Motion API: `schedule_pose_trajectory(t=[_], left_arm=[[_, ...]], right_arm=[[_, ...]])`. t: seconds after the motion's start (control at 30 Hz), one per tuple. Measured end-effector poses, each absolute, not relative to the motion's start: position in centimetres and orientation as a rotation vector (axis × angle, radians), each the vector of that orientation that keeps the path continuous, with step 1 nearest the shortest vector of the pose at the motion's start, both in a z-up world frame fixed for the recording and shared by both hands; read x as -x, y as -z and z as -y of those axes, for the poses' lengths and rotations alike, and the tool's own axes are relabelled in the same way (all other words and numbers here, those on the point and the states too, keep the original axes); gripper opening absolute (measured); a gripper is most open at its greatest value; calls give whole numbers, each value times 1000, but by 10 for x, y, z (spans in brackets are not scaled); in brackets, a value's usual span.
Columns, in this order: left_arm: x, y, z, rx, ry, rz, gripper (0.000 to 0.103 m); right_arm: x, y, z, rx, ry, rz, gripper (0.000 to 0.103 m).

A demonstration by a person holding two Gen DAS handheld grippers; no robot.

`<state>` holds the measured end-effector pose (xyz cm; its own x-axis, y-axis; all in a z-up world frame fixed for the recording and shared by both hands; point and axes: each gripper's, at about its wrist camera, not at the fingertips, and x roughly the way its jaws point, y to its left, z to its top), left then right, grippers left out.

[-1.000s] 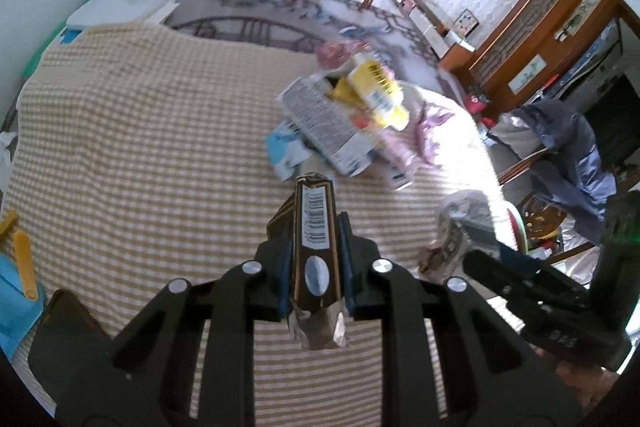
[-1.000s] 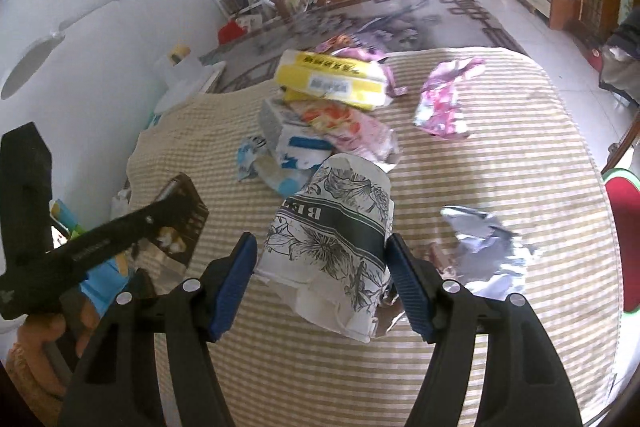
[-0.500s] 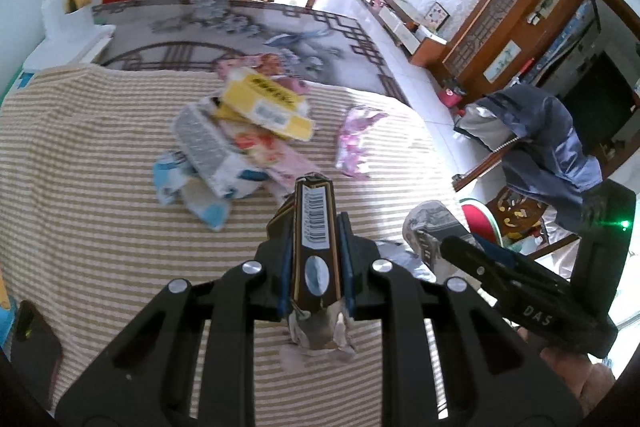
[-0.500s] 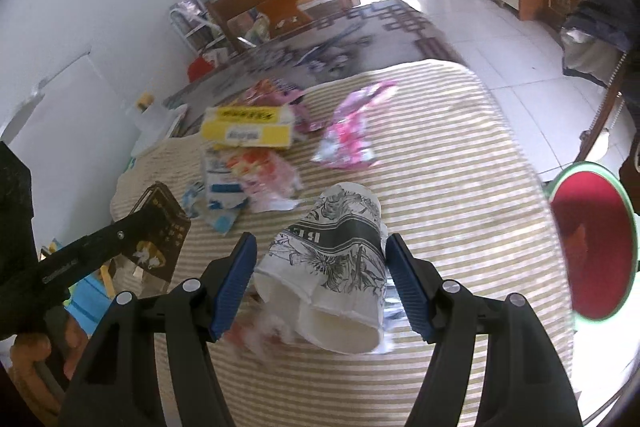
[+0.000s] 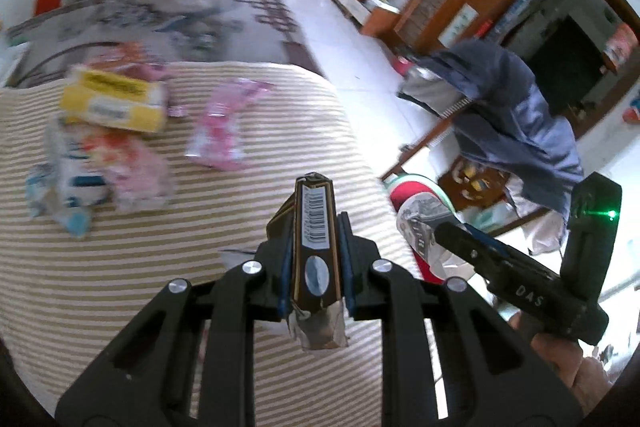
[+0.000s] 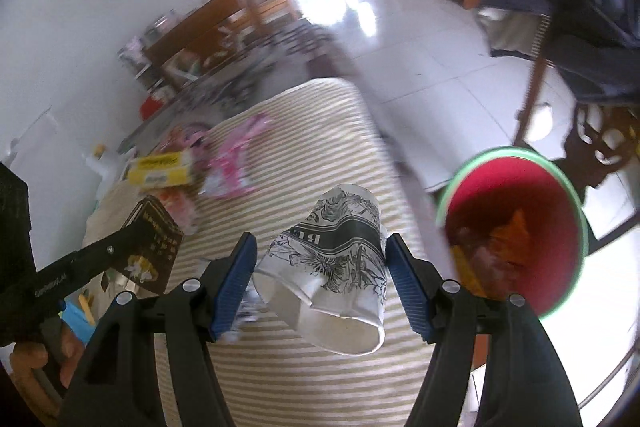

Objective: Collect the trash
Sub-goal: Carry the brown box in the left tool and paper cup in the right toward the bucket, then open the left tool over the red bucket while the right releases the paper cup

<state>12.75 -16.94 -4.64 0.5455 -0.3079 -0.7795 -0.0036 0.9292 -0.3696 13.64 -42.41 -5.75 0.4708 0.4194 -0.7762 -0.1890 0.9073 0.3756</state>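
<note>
Our left tool (image 5: 314, 247) is clamped on a flat brown carton (image 5: 316, 251), barcode side up, held above the striped bench (image 5: 120, 287). Right tool (image 6: 320, 279) is clamped on a squashed paper cup (image 6: 334, 267) w/ floral print, near the bench edge, just beside the red bin (image 6: 516, 227). Yellow box (image 5: 114, 99), pink wrapper (image 5: 224, 131) & other packs lie further back on the bench.

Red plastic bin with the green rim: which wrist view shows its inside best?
The right wrist view. The red plastic bin with the green rim faces the lens with its mouth open, some trash visible inside. In the left wrist view only a sliver of it shows, behind the crushed printed paper cup that the right hand-held gripper carries.
</note>
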Motion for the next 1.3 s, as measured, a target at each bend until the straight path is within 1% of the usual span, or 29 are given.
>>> schedule_pose_trajectory(t=[0.37, 0.6, 0.63, 0.67, 0.7, 0.73, 0.77, 0.93, 1.0, 1.2, 1.3], left_arm=[[-181, 68, 295, 250, 427, -1076, 19], [-207, 86, 357, 194, 519, -1136, 19], [-209, 85, 363, 190, 520, -1132, 21], [-210, 84, 367, 187, 511, -1125, 34], [-211, 82, 368, 193, 503, -1115, 55], [-212, 79, 367, 211, 493, -1097, 63], [-212, 76, 366, 228, 486, -1080, 68], [-209, 66, 361, 217, 457, -1061, 68], [-205, 64, 355, 217, 441, -1054, 70], [-189, 58, 319, 225, 357, -1036, 71], [-179, 55, 295, 230, 314, -1020, 71]], right_arm=[[-150, 69, 557, -399, -144, -993, 65], [-161, 74, 594, -461, -111, -995, 66], [-163, 75, 597, -464, -115, -997, 66], [-164, 75, 598, -467, -118, -998, 67], [-165, 75, 598, -470, -123, -997, 68], [-167, 75, 598, -474, -128, -995, 70], [-168, 75, 599, -475, -126, -996, 71], [-168, 77, 603, -501, -128, -999, 72], [-168, 78, 605, -504, -125, -998, 72], [-166, 76, 605, -509, -123, -996, 73], [-165, 78, 590, -483, -143, -1021, 73]])
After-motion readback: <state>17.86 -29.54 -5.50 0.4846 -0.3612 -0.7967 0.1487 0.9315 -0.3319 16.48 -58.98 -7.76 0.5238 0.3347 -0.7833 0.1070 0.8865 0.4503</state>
